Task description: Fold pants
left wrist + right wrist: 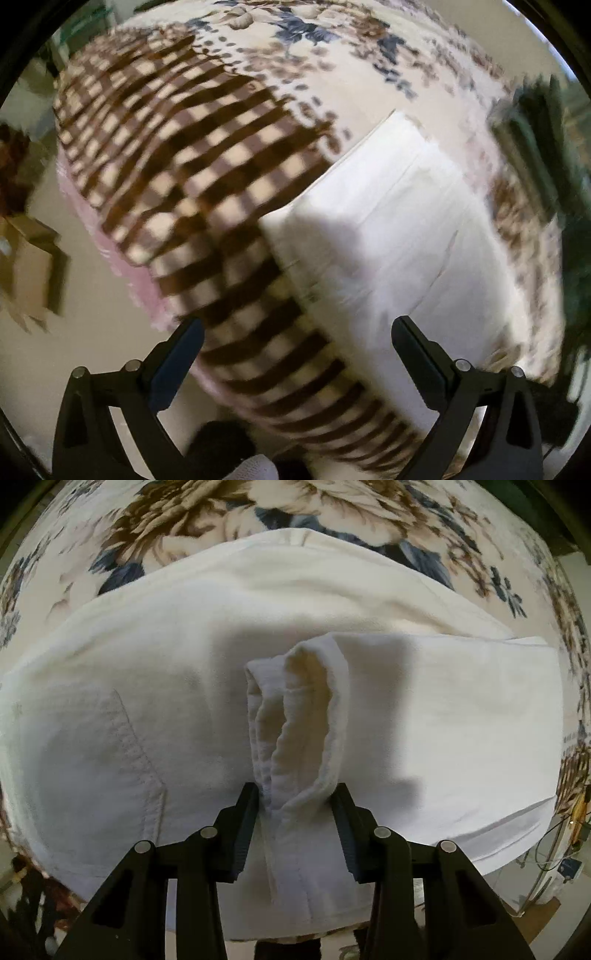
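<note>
White pants lie folded on a patterned bed cover. My right gripper is shut on a bunched hem of the pants, held just above the flat layers; a back pocket shows at the left. In the blurred left wrist view the pants lie to the right on the cover. My left gripper is open and empty, above the cover's checked border beside the pants' left edge.
The bed's edge falls to a pale floor at the left, with a cardboard box there. Dark furniture stands at the right. Cables lie at the lower right.
</note>
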A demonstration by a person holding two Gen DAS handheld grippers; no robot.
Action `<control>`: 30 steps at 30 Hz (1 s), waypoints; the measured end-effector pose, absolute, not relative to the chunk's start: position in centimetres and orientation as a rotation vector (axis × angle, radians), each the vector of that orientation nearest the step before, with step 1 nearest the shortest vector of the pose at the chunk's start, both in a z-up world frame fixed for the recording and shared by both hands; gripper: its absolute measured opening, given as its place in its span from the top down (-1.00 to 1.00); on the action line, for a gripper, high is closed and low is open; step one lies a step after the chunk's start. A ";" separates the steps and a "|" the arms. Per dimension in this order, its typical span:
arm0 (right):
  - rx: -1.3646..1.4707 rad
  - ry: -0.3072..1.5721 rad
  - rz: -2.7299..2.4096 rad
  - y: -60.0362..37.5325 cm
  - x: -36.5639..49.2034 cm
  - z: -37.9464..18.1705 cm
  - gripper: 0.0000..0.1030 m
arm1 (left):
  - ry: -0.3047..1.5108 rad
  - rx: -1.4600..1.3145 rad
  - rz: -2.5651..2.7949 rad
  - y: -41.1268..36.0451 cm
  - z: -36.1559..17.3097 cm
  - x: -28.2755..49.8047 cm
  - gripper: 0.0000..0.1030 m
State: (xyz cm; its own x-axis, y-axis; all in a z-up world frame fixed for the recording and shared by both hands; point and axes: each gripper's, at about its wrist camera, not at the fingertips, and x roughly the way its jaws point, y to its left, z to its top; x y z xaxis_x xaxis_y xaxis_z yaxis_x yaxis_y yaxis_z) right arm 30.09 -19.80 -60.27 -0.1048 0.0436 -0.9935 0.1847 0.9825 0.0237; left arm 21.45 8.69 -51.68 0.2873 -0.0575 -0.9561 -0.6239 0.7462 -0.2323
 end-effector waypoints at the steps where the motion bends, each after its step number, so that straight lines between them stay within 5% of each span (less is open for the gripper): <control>1: 0.223 1.674 -0.096 -20.5 30.0 -60.1 0.12 | 1.213 -0.719 0.413 9.2 -51.8 21.6 -1.00; 5: 0.332 1.643 -0.050 -24.0 28.8 -58.8 0.06 | 1.097 -0.938 0.410 11.1 -53.1 21.5 -0.94; 9: 0.342 1.642 -0.086 -26.9 27.3 -58.8 0.03 | 1.037 -1.093 0.395 12.6 -55.5 21.1 -0.13; 10: 0.353 1.651 -0.095 -27.8 27.0 -59.0 0.03 | 1.018 -1.127 0.389 13.0 -56.0 20.9 -0.05; 18: 0.379 1.677 -0.084 -32.1 26.0 -59.5 0.03 | 0.929 -1.225 0.328 13.8 -57.9 21.1 -0.09; 20: 0.375 1.678 -0.073 -31.7 26.1 -59.6 0.03 | 0.915 -1.192 0.341 13.4 -57.3 21.3 0.11; 22: 0.372 1.676 -0.069 -31.4 26.4 -59.1 0.03 | 0.903 -1.112 0.364 12.8 -56.2 21.6 0.50; 30: 0.390 1.663 -0.020 -28.2 28.0 -58.7 0.03 | 0.776 -0.919 0.295 10.0 -49.0 21.0 0.66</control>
